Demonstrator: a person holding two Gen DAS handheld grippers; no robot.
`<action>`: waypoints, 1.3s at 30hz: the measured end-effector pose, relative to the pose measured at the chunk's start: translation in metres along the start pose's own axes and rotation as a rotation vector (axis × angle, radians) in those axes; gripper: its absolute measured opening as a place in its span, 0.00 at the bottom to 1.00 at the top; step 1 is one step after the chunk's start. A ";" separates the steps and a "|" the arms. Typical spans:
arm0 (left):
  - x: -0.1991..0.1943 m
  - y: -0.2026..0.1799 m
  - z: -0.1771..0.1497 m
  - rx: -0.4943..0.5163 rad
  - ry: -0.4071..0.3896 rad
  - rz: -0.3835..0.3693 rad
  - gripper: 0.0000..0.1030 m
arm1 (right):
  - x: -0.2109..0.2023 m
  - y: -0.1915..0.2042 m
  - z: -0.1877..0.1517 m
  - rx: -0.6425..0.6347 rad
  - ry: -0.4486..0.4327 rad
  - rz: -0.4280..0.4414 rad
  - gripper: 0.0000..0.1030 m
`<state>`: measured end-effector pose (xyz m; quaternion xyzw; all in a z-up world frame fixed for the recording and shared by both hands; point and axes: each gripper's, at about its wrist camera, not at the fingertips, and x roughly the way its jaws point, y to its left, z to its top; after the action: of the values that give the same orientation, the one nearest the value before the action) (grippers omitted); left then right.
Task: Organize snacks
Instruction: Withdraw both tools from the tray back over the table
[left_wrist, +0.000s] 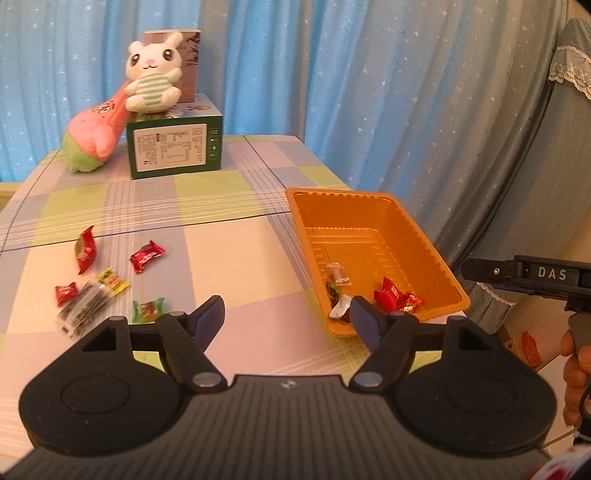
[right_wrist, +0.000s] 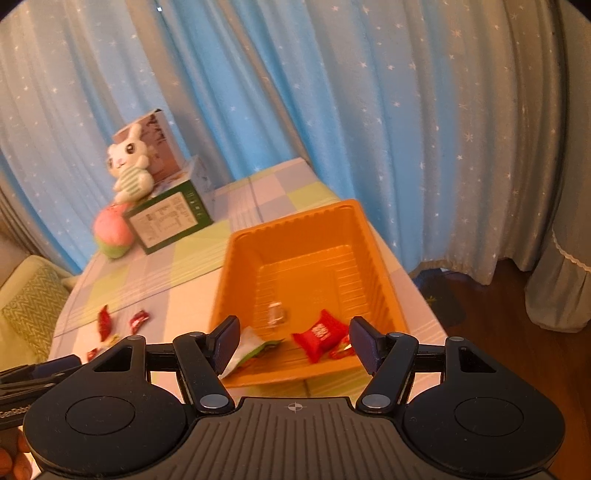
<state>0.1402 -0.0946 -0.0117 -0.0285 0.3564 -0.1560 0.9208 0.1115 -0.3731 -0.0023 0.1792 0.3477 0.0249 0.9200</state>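
While the orange tray (left_wrist: 373, 221) sits on the checked tablecloth (left_wrist: 229, 236) as the place to collect sweets, the left wrist view shows the left gripper (left_wrist: 287, 317) with its jaws parted and nothing between them, hanging just beside the tray's near corner. A few wrapped sweets already lie at the near end of the tray: a red sweet (left_wrist: 388, 297), a clear wrapper (left_wrist: 338, 275) and a green and white one (left_wrist: 338, 301). Well to the left of the tray a loose scatter of sweets (left_wrist: 105, 280) waits on the cloth, in red, yellow, green and black-and-white wrappers, so I judge the job only partly done. Beyond the tray, at the far end of the table, a green box (left_wrist: 173, 149) carries a plush rabbit (left_wrist: 153, 74), with a pink plush toy (left_wrist: 98, 133) leaning beside it; these are well apart from the tray and block nothing. To the right of the tray, the other tool and a hand (left_wrist: 576, 373) show at the edge. From the right wrist view, the right gripper (right_wrist: 293, 341) hangs over the tray's (right_wrist: 295, 229) near end, jaws apart and empty, with the red sweet (right_wrist: 319, 334) lying in the tray below the gap, apparently released there. A green and white wrapper (right_wrist: 251, 349) rests against the tray's near wall. Blue curtains (right_wrist: 332, 110) hang behind the tray; nothing stands between either tool and the sweets.
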 end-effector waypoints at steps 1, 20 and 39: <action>-0.004 0.001 -0.002 -0.004 -0.002 0.002 0.71 | -0.003 0.005 -0.001 -0.008 0.001 0.004 0.64; -0.077 0.052 -0.028 -0.078 -0.047 0.101 0.74 | -0.017 0.086 -0.040 -0.124 0.037 0.085 0.64; -0.092 0.133 -0.050 -0.140 -0.044 0.215 0.74 | 0.020 0.144 -0.067 -0.219 0.073 0.155 0.64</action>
<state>0.0784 0.0630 -0.0115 -0.0576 0.3469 -0.0306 0.9356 0.0941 -0.2146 -0.0113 0.1030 0.3614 0.1401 0.9160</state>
